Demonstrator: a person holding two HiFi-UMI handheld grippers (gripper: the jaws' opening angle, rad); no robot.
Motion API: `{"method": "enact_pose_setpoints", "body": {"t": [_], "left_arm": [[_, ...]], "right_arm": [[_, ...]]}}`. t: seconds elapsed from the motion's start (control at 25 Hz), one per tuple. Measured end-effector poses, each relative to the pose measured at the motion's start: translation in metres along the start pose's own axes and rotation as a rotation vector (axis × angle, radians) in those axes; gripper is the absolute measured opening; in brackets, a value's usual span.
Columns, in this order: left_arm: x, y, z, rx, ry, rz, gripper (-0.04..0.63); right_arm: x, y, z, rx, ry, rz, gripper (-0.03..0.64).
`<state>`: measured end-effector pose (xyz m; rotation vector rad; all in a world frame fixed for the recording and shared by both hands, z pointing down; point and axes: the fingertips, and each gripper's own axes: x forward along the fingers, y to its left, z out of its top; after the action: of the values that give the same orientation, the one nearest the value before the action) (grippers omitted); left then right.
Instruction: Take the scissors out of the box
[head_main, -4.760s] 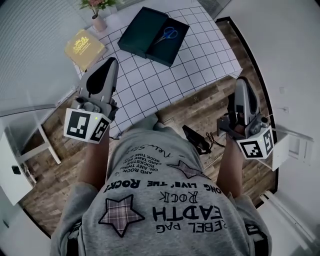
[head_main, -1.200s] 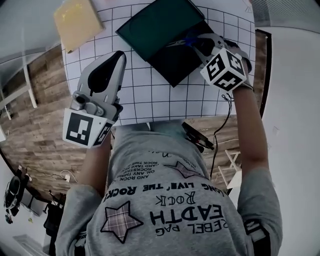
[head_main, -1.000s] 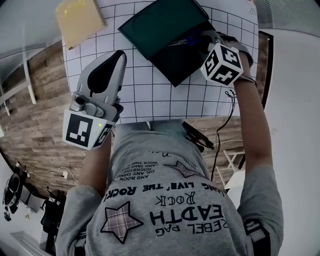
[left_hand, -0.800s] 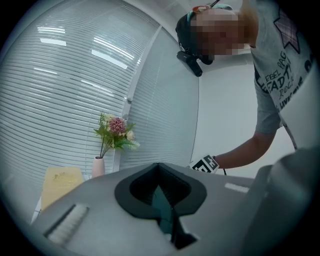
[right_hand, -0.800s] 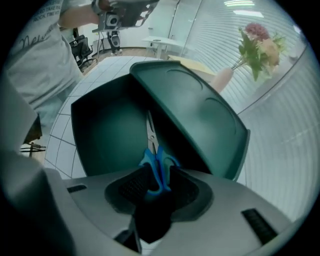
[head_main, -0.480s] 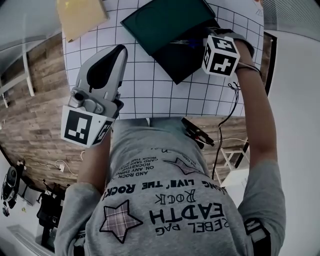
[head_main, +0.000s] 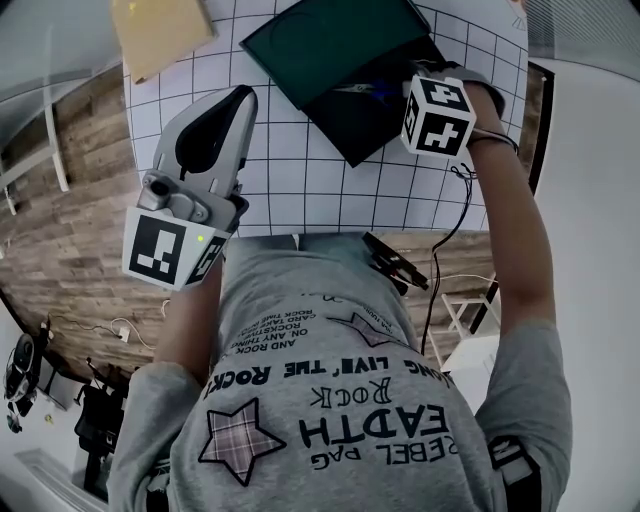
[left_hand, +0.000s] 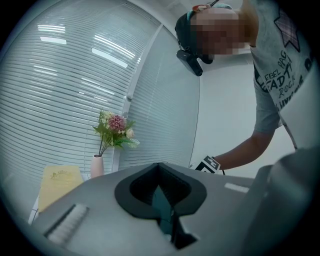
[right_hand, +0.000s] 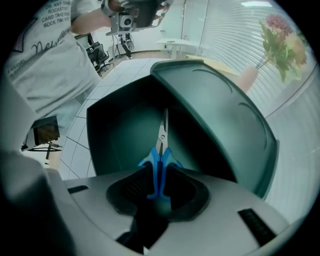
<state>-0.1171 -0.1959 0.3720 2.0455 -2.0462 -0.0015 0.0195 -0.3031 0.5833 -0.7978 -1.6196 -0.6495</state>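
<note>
The dark green box (head_main: 375, 125) lies open on the gridded tablecloth (head_main: 300, 190), its lid (head_main: 325, 40) flipped to the far left. The blue-handled scissors (head_main: 362, 88) lie inside it, blades pointing left. My right gripper (head_main: 397, 92) points steeply down into the box. In the right gripper view its jaws are closing and the tips (right_hand: 160, 172) pinch the blue handles of the scissors (right_hand: 161, 150), blades pointing away over the box floor (right_hand: 120, 135). My left gripper (head_main: 243, 95) hovers shut and empty over the table's near left, also in the left gripper view (left_hand: 160, 165).
A yellow book (head_main: 160, 35) lies at the table's far left corner. A pink vase of flowers (left_hand: 97, 166) stands behind it near the window blinds. The table's near edge (head_main: 300, 237) runs right by the person's body, with wooden floor to the left.
The right gripper has sunk a little into the box and rolled, its marker cube turning toward the camera; the scissors' handles now sit in its tips. The left gripper has stayed put.
</note>
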Motion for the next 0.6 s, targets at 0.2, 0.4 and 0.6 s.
{"method": "enact_pose_setpoints", "body": {"t": [0.2,0.4,0.6], "left_arm": [[0.0,0.002,0.001,0.001,-0.001,0.001,0.009],[0.002,0.004,0.004,0.005,-0.002,-0.001,0.009],[0.003,0.005,0.009,0.012,-0.005,-0.01,0.009]], "right_arm": [[-0.001,0.006,0.003,-0.034,-0.016,-0.024,0.097],[-0.015,0.01,0.006,-0.066,-0.033,-0.053,0.097],[-0.032,0.016,0.011,-0.117,-0.032,-0.075,0.097]]}}
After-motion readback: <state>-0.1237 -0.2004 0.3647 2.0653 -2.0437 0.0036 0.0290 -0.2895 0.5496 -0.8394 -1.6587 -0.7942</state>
